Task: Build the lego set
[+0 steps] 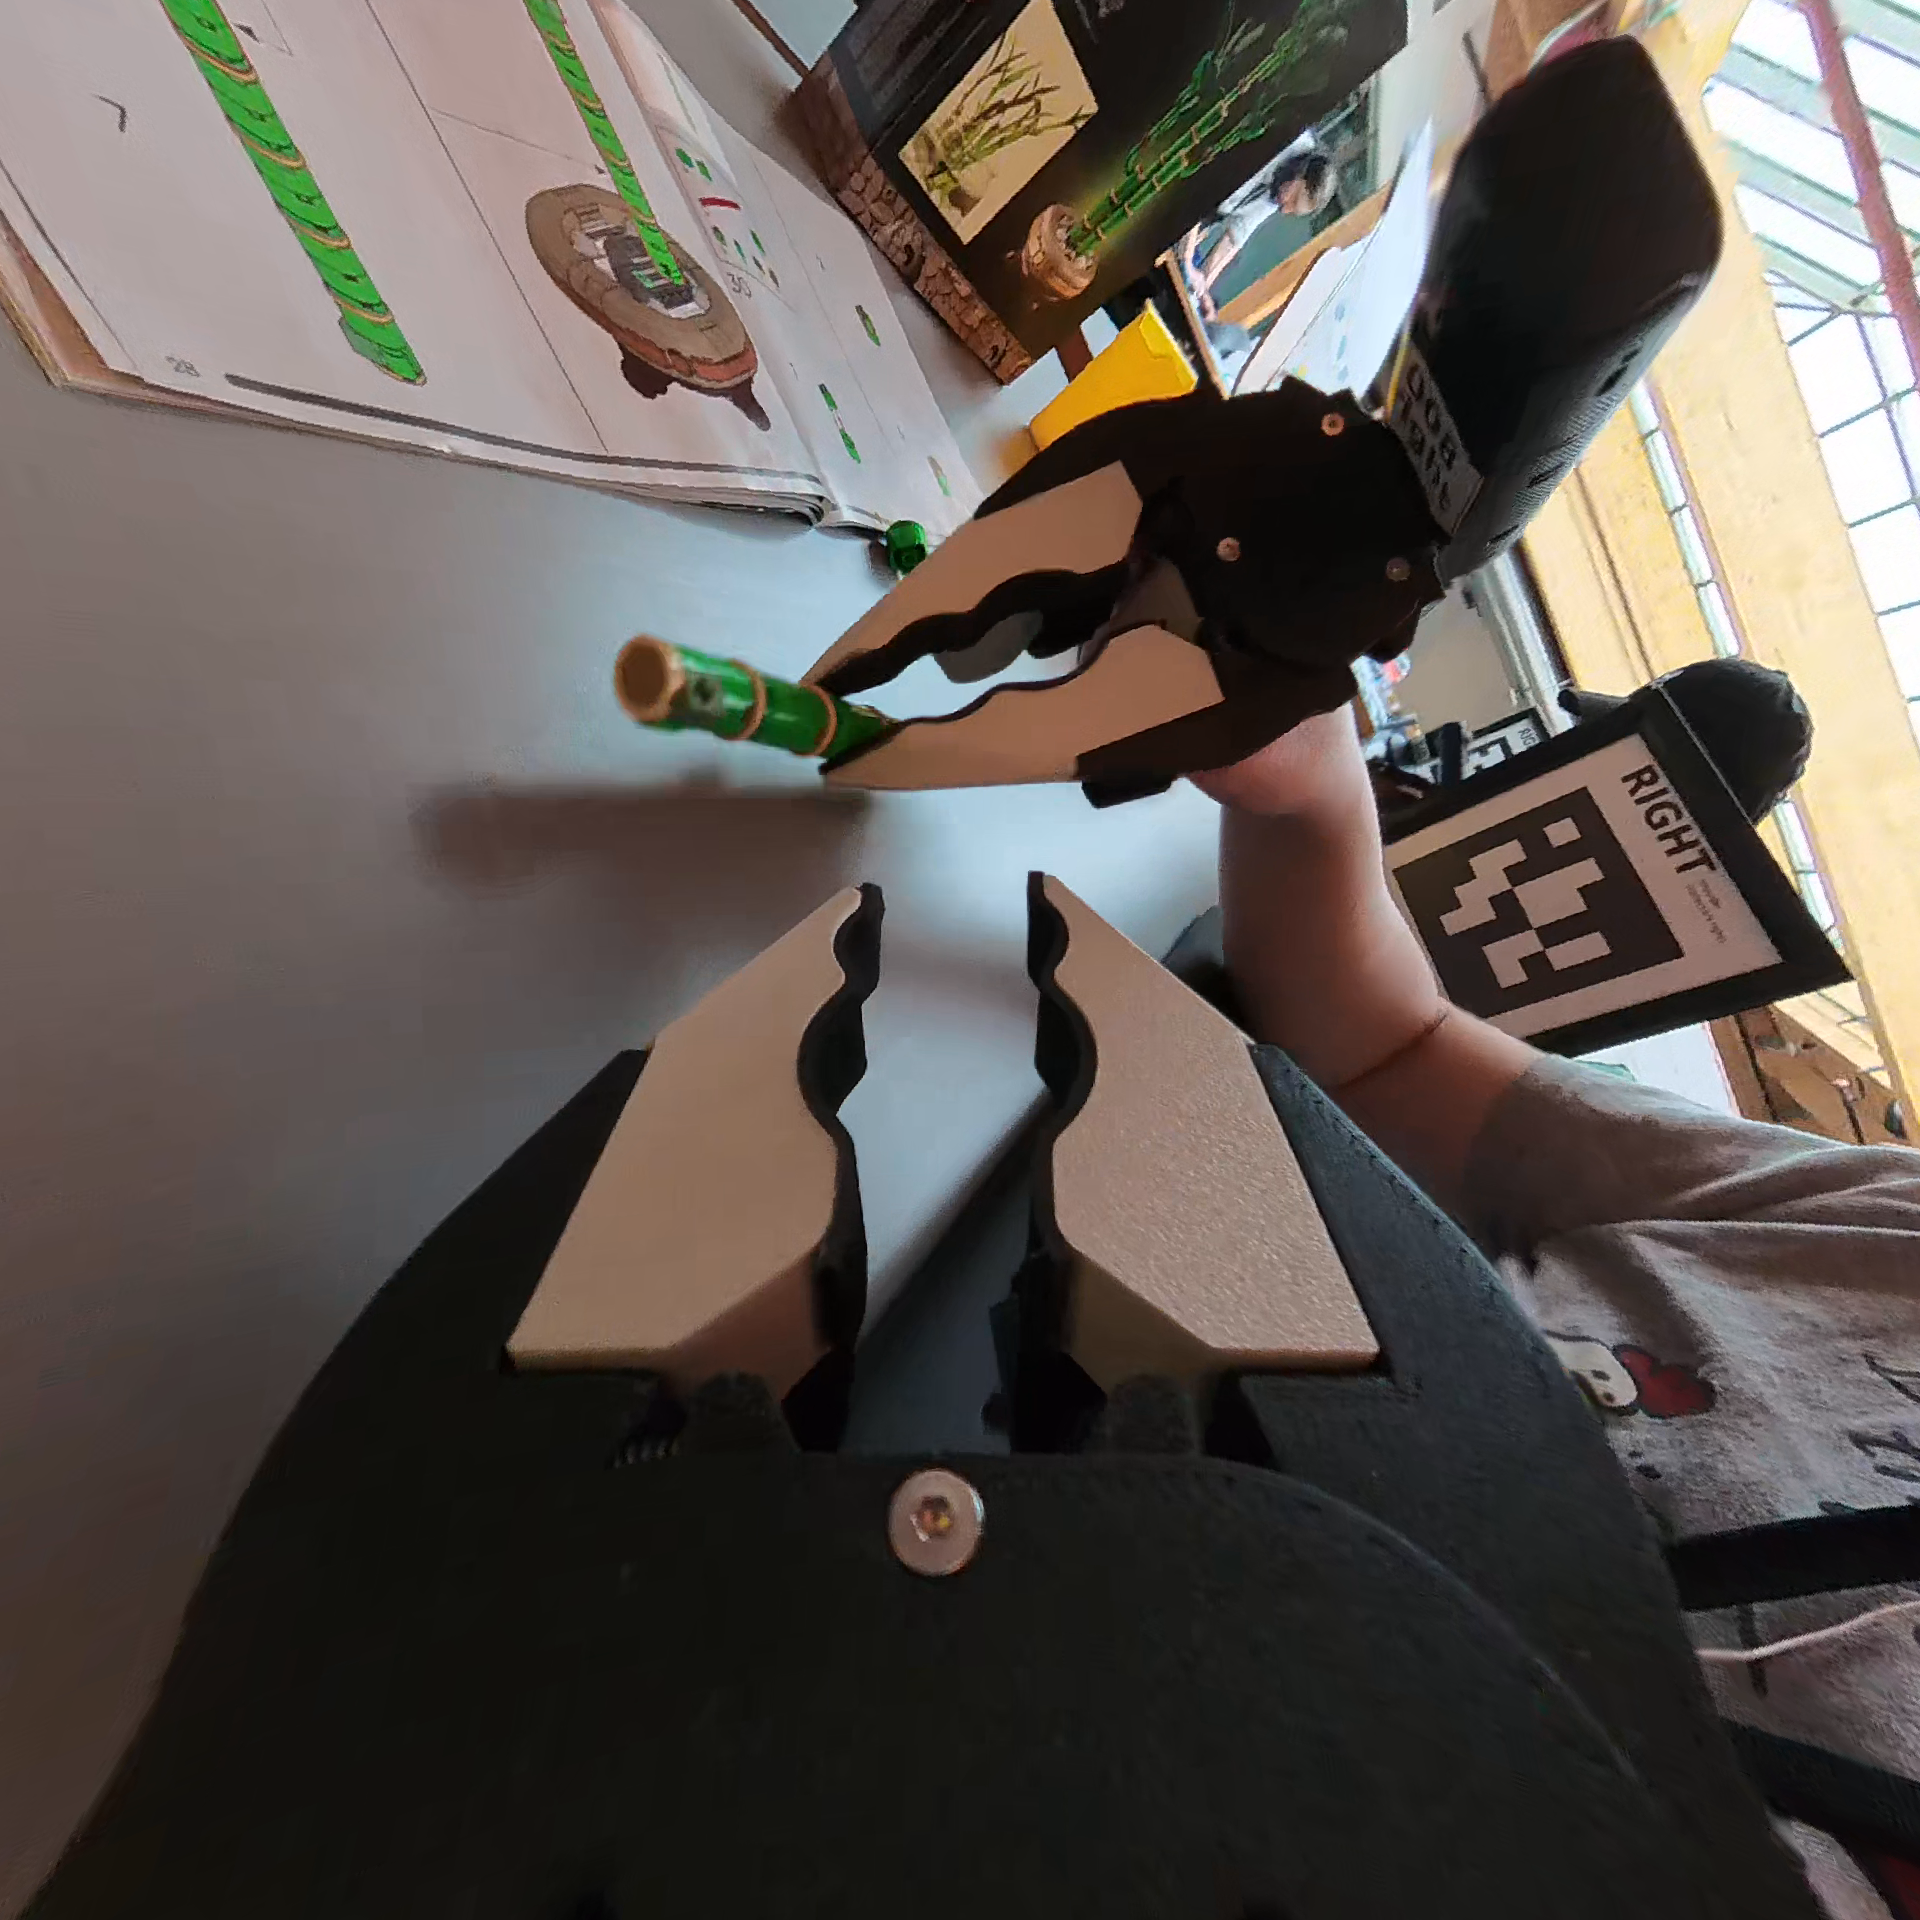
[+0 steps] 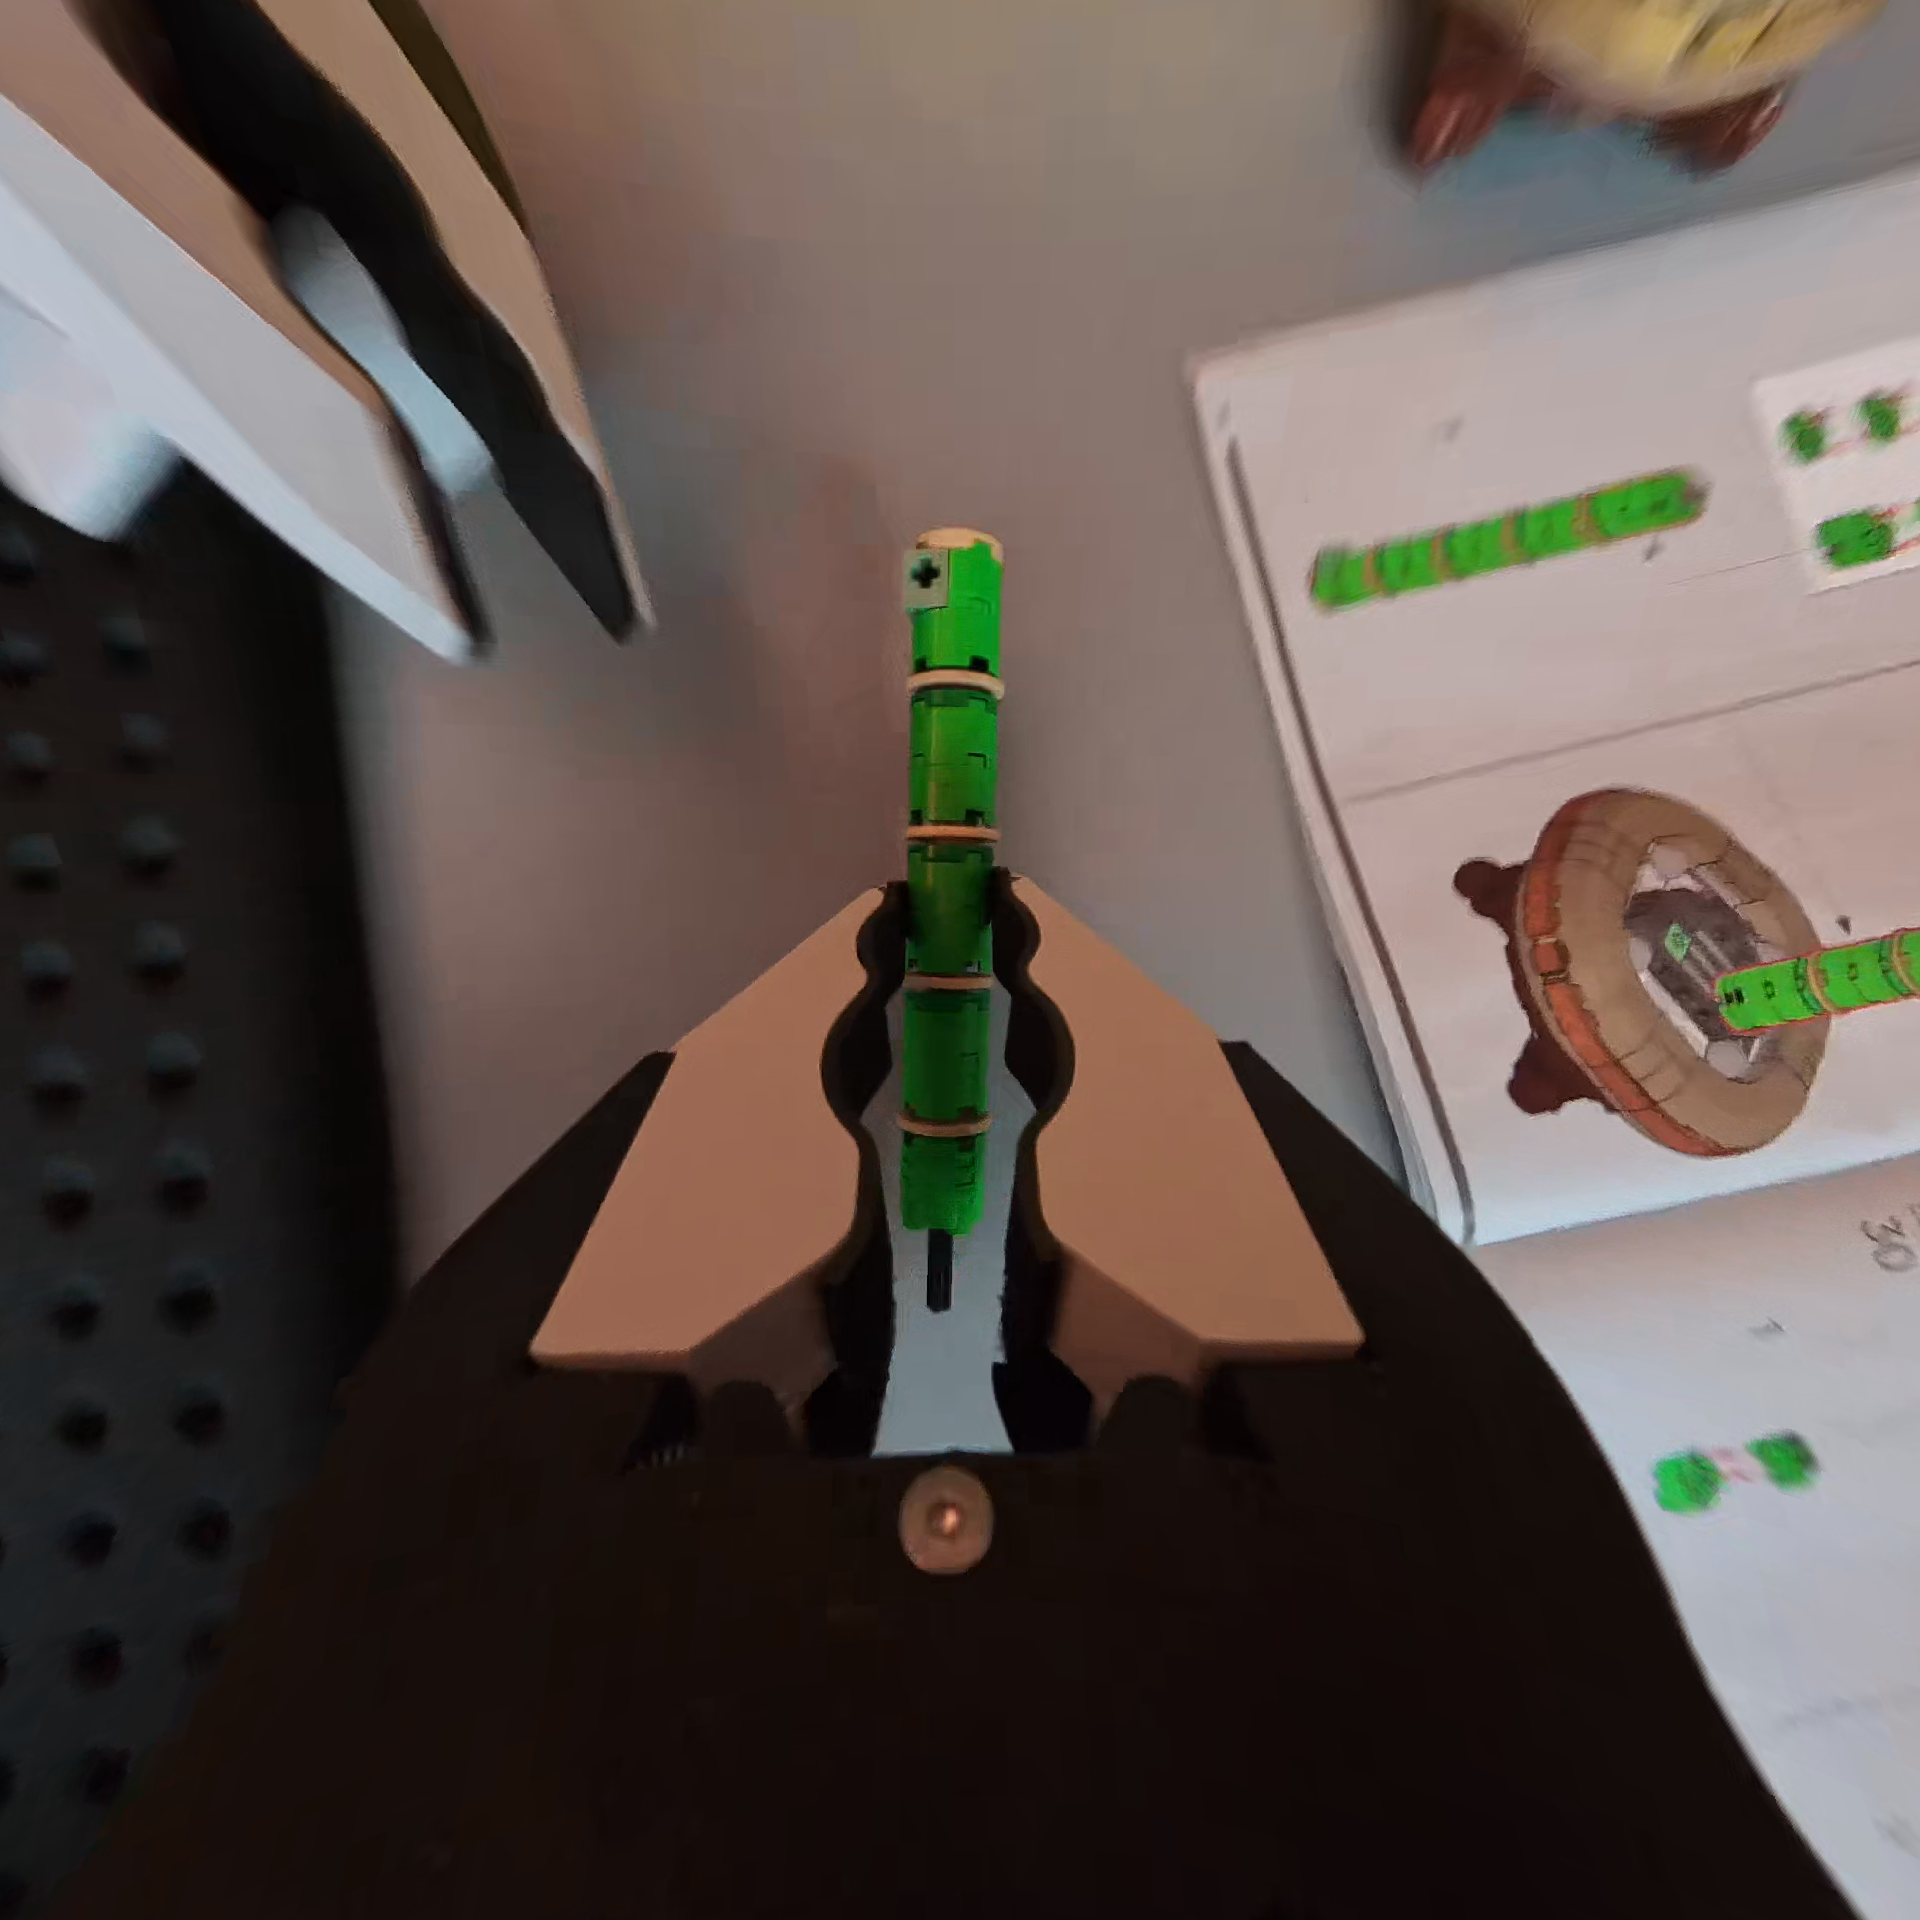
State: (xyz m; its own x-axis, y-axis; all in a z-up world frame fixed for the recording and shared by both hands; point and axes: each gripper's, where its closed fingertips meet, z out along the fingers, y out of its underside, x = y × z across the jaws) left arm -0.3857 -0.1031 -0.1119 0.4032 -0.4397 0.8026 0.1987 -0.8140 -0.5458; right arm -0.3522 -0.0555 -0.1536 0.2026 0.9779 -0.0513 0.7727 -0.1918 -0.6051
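A green bamboo stalk point(image 2: 948, 790) of stacked round pieces with tan rings and a tan end cap sticks out of my right gripper point(image 2: 948, 894), which is shut on it. A thin black axle pokes from its rear end. In the left wrist view the same stalk point(image 1: 727, 709) is held by the right gripper point(image 1: 852, 727) just above the grey table point(image 1: 312, 935). My left gripper point(image 1: 954, 894) is open and empty, a short way from the stalk. It also shows at the upper left of the right wrist view point(image 2: 551, 623).
The open instruction booklet point(image 1: 416, 260) lies on the table and also shows in the right wrist view point(image 2: 1558, 727). A loose green piece point(image 1: 904, 542) lies by its corner. The set's box point(image 1: 1091, 156) stands behind. A blurred brown and tan pot base point(image 2: 1662, 73) sits beyond.
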